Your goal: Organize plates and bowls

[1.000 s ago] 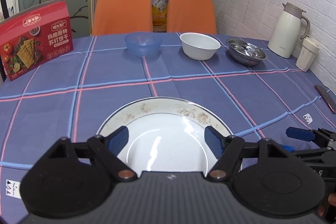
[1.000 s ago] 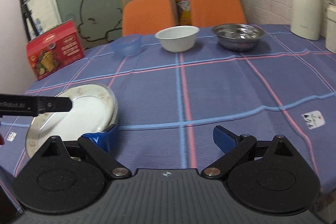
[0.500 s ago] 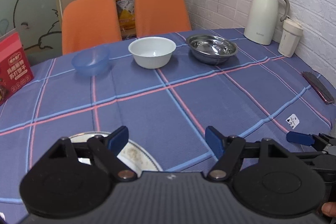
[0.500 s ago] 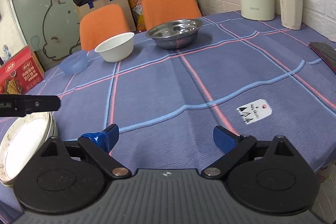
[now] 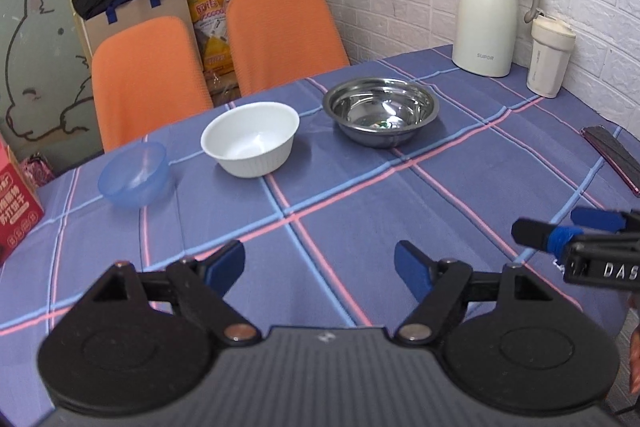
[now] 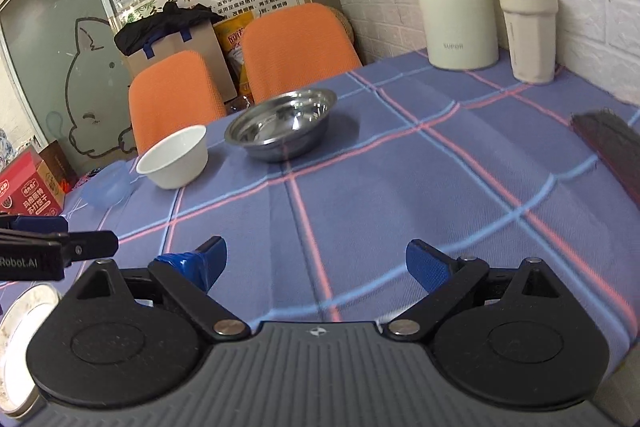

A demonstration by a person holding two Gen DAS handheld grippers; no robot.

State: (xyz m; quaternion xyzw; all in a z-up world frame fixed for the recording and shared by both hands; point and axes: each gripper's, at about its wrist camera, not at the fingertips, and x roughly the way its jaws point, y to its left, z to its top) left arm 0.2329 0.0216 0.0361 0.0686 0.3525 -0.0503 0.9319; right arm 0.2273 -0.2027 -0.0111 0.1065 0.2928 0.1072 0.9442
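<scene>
Across the far half of the desk [image 5: 400,211] three bowls stood in a row, each apart from the next: a blue bowl [image 5: 133,174] at the left, a white bowl [image 5: 251,139] in the middle and a steel bowl [image 5: 380,111] at the right. None was nested in another. A plate [image 6: 16,339] lay at the near left edge of the desk, visible only in the right wrist view, partly hidden behind the tool body; whether more than one plate was stacked there could not be told.

The left tool [image 5: 319,264] was released, its blue fingers spread wide with only cloth between them. The right tool [image 6: 316,261] was likewise released and held nothing. Both hovered above the near part of the desk, well short of the bowls, pointing toward them.

Judged status: the plate portion appeared settled, since the plate sat flat and neither tool was on it. The bowl portion appeared not yet begun. Remaining work was probably to gather the three bowls into one stack, smaller into larger, and place them by the plate.

A jug [image 5: 492,15], a cup [image 5: 550,61] and a red box [image 5: 16,211] stood clear of the working area.
</scene>
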